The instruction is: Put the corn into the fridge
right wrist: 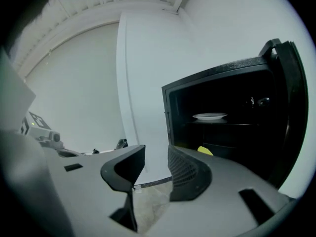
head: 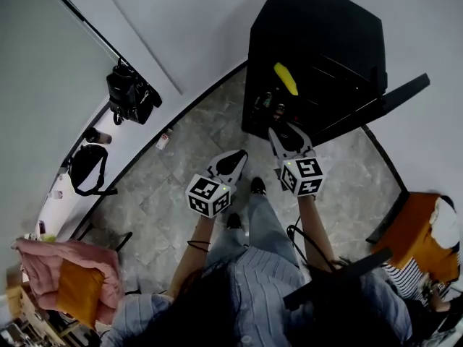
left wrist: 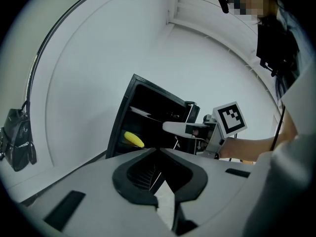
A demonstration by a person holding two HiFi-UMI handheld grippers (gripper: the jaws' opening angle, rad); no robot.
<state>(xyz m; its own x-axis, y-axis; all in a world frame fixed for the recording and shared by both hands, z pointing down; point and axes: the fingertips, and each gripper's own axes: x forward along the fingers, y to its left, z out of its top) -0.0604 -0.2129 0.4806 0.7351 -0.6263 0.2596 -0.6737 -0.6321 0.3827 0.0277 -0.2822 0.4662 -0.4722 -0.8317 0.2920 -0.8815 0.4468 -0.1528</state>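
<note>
The yellow corn lies on a shelf inside the open black fridge. The left gripper view also shows the corn on that shelf, and in the right gripper view a corner of the corn peeks over a jaw. My right gripper is held just before the fridge opening, and its jaws stand apart with nothing between them. My left gripper hangs further back over the floor. Its jaw tips meet and it holds nothing.
The fridge door swings out to the right. A white plate sits on an upper shelf. Bottles stand low in the fridge. Black bags rest on the left ledge. An orange seat is at the right.
</note>
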